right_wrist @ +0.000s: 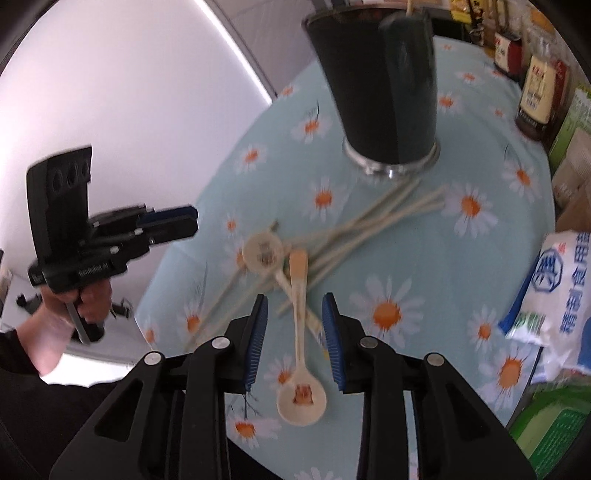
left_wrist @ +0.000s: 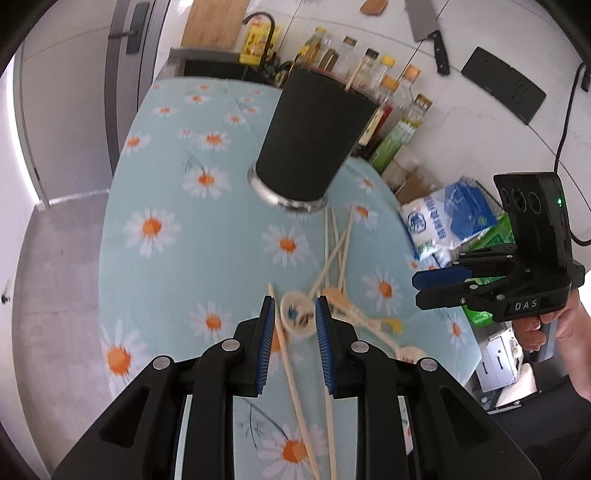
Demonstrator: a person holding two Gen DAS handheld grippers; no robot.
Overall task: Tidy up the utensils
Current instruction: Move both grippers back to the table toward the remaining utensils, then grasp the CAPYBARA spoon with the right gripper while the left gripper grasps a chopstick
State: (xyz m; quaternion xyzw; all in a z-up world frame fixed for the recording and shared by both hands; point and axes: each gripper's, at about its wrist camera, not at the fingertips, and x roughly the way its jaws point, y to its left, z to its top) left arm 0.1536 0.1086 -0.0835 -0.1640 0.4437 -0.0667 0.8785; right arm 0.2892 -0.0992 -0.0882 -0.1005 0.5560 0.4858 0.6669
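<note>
A black utensil cup [left_wrist: 310, 136] [right_wrist: 380, 85] stands on the daisy tablecloth [left_wrist: 166, 184] with one chopstick [left_wrist: 354, 75] in it. Pale chopsticks [left_wrist: 341, 243] [right_wrist: 369, 221] lie crossed in front of it, mixed with cream spoons. My left gripper [left_wrist: 295, 308] hovers open over one spoon's bowl [left_wrist: 295, 314] and a chopstick [left_wrist: 291, 373]; it also shows in the right wrist view [right_wrist: 194, 219]. My right gripper [right_wrist: 294, 302] [left_wrist: 419, 288] is open above the handle of another spoon [right_wrist: 301, 400]. A third spoon [right_wrist: 263, 253] lies farther off.
Sauce and spice bottles [left_wrist: 388, 85] [right_wrist: 539, 92] line the wall behind the cup. A white and blue salt bag [left_wrist: 447, 218] [right_wrist: 554, 295] and green packs [right_wrist: 550, 424] crowd the table's right edge. A cleaver [left_wrist: 428, 29] hangs on the wall; a sink [left_wrist: 221, 68] is beyond.
</note>
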